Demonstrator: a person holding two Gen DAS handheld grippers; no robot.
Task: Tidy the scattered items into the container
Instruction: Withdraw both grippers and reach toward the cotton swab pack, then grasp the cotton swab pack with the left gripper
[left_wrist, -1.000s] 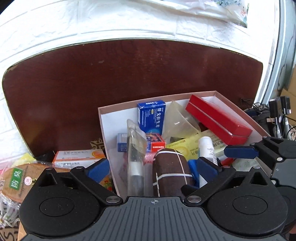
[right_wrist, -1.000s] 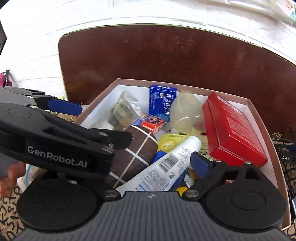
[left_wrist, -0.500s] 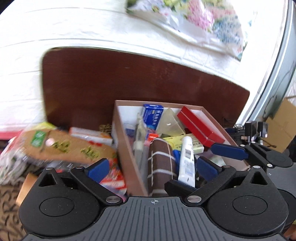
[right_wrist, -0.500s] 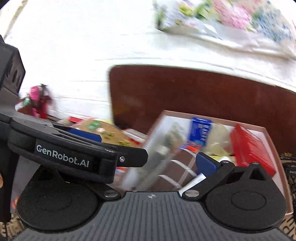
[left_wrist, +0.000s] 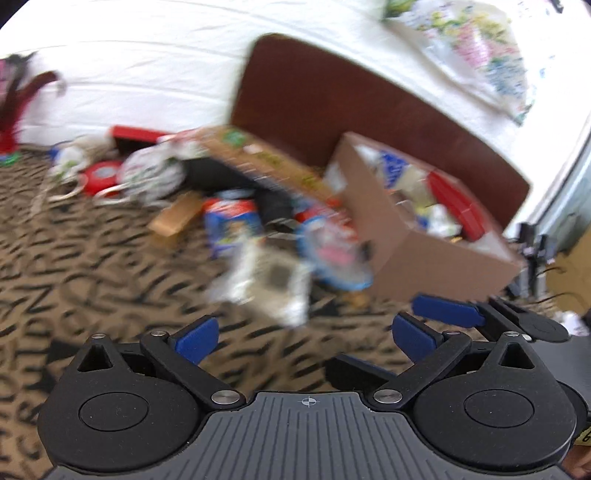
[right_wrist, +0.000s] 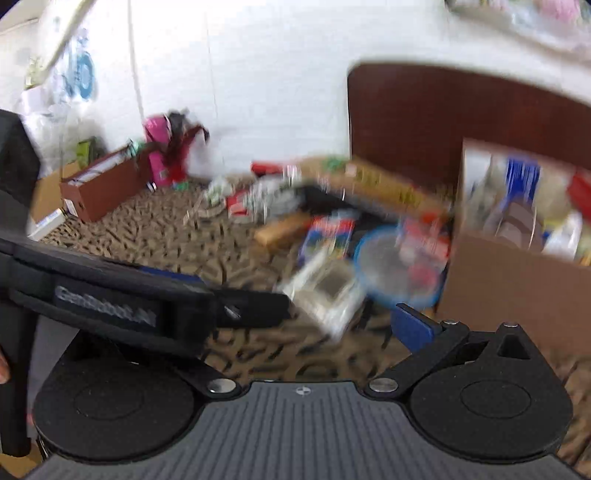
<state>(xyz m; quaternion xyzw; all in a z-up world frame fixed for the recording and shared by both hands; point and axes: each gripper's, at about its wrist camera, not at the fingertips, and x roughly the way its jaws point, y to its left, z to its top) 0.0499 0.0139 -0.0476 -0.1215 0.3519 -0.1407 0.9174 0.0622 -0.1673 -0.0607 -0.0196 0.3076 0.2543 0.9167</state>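
Both views are blurred by motion. My left gripper (left_wrist: 303, 338) is open and bare above the patterned carpet. In front of it lie a clear packet (left_wrist: 266, 280), a blue-rimmed round pack (left_wrist: 332, 258), a blue box (left_wrist: 229, 225) and a long brown pack (left_wrist: 266, 158). The cardboard box (left_wrist: 424, 258), full of items, stands to the right. My right gripper (right_wrist: 303, 325) is open too, with nothing between its jaws. Its left finger is hidden behind the left tool's black housing (right_wrist: 110, 306). The clear packet (right_wrist: 325, 291) lies just ahead of it, and the box (right_wrist: 517, 288) is at the right.
A dark brown board (right_wrist: 443, 110) leans on the white wall behind the box. A small tan box (right_wrist: 284, 229) and a red tape roll (left_wrist: 99, 173) lie among the clutter. A brown carton (right_wrist: 99, 188) and pink items (right_wrist: 162, 147) stand far left.
Both grippers have pulled back from over the box and swung left. The box has slid to the right of both views, and the scattered pile on the carpet is now ahead.
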